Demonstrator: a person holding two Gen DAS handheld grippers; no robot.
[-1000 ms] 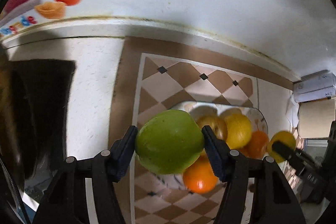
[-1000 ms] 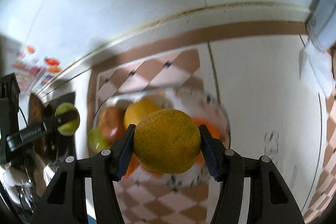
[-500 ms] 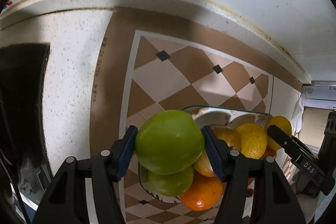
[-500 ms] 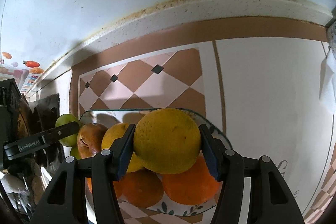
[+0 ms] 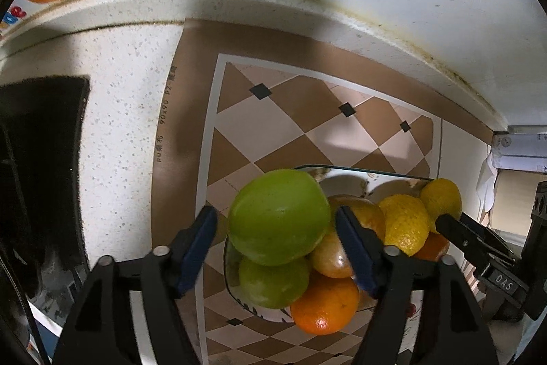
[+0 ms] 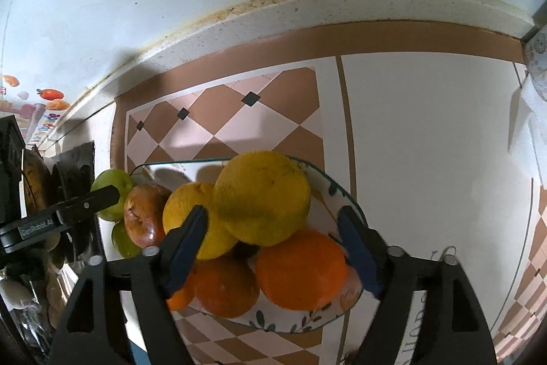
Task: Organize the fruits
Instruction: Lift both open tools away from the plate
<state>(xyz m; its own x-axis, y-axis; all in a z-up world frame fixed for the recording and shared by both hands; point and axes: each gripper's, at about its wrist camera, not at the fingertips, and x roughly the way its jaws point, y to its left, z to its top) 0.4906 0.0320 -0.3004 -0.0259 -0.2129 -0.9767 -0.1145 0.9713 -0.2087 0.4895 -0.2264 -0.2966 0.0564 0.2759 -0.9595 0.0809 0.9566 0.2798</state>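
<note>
Glossy smooth green apple (image 5: 278, 216), rough matt yellow citrus (image 6: 261, 197)

Both wrist fisheyes look steeply down from close above, sharing the fruit plate (image 5: 359, 169) (image 6: 345, 194) and checkered mat (image 5: 273, 112) (image 6: 239, 112).

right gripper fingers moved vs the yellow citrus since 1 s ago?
Yes. The right gripper fingers have just been opening: both now stand clear of the yellow citrus, which rests on the pile in the plate.

Green apple (image 5: 278, 216), brown-and-cream checked mat (image 5: 273, 125)
</note>
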